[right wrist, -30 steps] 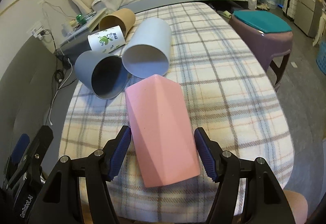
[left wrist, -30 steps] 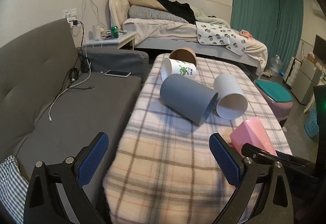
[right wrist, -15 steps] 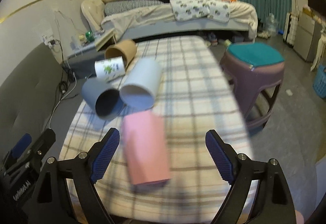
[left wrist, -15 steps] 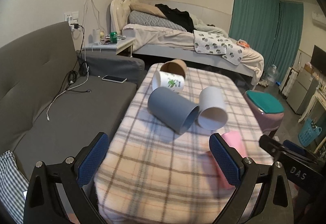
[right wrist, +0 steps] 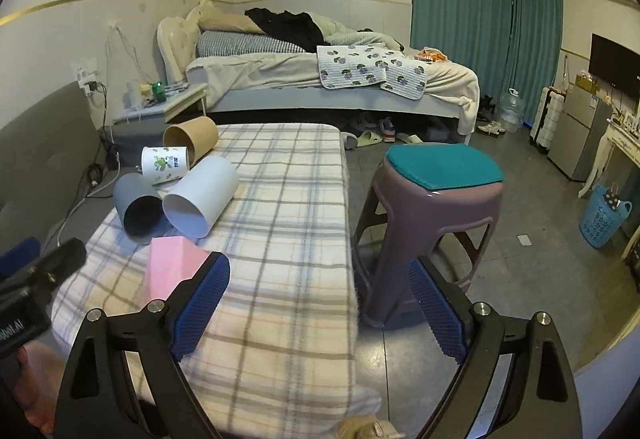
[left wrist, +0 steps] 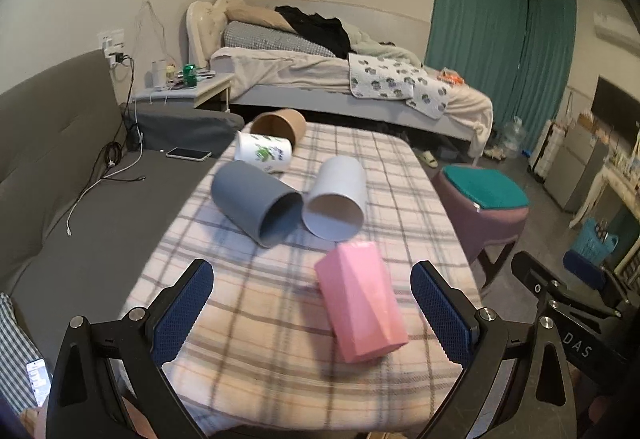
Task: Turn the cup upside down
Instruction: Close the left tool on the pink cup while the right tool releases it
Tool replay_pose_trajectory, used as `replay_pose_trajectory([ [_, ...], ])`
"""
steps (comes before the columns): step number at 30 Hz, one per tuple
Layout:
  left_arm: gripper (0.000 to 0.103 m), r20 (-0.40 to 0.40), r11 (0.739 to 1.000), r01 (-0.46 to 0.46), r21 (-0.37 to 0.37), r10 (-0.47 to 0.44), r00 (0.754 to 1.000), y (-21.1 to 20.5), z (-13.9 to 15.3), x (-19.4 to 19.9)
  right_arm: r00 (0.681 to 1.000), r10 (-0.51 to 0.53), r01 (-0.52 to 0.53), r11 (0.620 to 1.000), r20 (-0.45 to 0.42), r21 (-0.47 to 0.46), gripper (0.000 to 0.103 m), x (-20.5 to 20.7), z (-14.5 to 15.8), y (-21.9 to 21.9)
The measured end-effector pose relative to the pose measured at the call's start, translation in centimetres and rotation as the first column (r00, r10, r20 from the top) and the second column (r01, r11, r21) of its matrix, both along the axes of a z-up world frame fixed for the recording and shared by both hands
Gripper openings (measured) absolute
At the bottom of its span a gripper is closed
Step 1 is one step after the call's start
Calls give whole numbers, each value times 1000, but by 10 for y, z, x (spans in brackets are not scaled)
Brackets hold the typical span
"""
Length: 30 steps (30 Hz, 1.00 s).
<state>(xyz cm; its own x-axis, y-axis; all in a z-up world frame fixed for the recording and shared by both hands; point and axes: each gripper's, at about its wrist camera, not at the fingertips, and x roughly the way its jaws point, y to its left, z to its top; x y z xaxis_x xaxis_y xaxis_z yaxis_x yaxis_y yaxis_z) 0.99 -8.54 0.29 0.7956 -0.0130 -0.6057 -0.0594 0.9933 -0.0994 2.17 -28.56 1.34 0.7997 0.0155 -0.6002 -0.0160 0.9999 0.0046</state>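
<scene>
A pink faceted cup (left wrist: 360, 303) lies on its side on the plaid-covered table (left wrist: 248, 319), near the front edge; it also shows in the right wrist view (right wrist: 172, 267). Behind it lie a dark grey cup (left wrist: 256, 207), a white cup (left wrist: 336, 199), a printed white cup (left wrist: 262, 155) and a brown cup (left wrist: 280, 123), all on their sides. My left gripper (left wrist: 312, 311) is open and empty, the pink cup between its fingers in the view. My right gripper (right wrist: 320, 307) is open and empty, right of the pink cup near the table's right edge.
A purple stool with a teal cushion (right wrist: 440, 175) stands right of the table. A grey sofa (left wrist: 60, 167) with a phone (left wrist: 188, 153) and cables runs along the left. A bed (left wrist: 340, 79) is behind the table. A blue basket (right wrist: 602, 215) stands at the far right.
My right gripper opened, let go of the pink cup and drew back to the right. The pink cup now lies free on the table. My left gripper pulled back and swung right.
</scene>
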Motion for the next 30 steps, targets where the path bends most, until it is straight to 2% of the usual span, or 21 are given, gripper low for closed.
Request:
replay_pose_trajectory([
  [4, 102, -36, 1000, 3, 3, -3, 999, -14, -17, 6, 1000, 10, -10, 1000, -24, 13, 92, 3, -12, -13],
  [7, 102, -75, 1000, 8, 1, -8, 997, -20, -34, 9, 998, -10, 12, 999, -62, 36, 92, 9, -21, -25],
  [12, 102, -143, 1000, 8, -27, -11, 990, -24, -59, 17, 996, -65, 69, 995, -65, 70, 92, 14, -25, -39],
  [19, 100, -169, 995, 23, -96, -40, 985, -26, -81, 24, 989, -82, 95, 990, -123, 103, 92, 28, -38, -39],
  [25, 99, -163, 993, 45, -109, -62, 985, -28, -87, 25, 994, -43, 49, 997, -98, 64, 92, 31, -37, -19],
  [30, 73, -171, 992, 70, -109, -88, 981, -29, -89, 26, 991, -22, 28, 999, -128, 47, 92, 39, -47, -10],
])
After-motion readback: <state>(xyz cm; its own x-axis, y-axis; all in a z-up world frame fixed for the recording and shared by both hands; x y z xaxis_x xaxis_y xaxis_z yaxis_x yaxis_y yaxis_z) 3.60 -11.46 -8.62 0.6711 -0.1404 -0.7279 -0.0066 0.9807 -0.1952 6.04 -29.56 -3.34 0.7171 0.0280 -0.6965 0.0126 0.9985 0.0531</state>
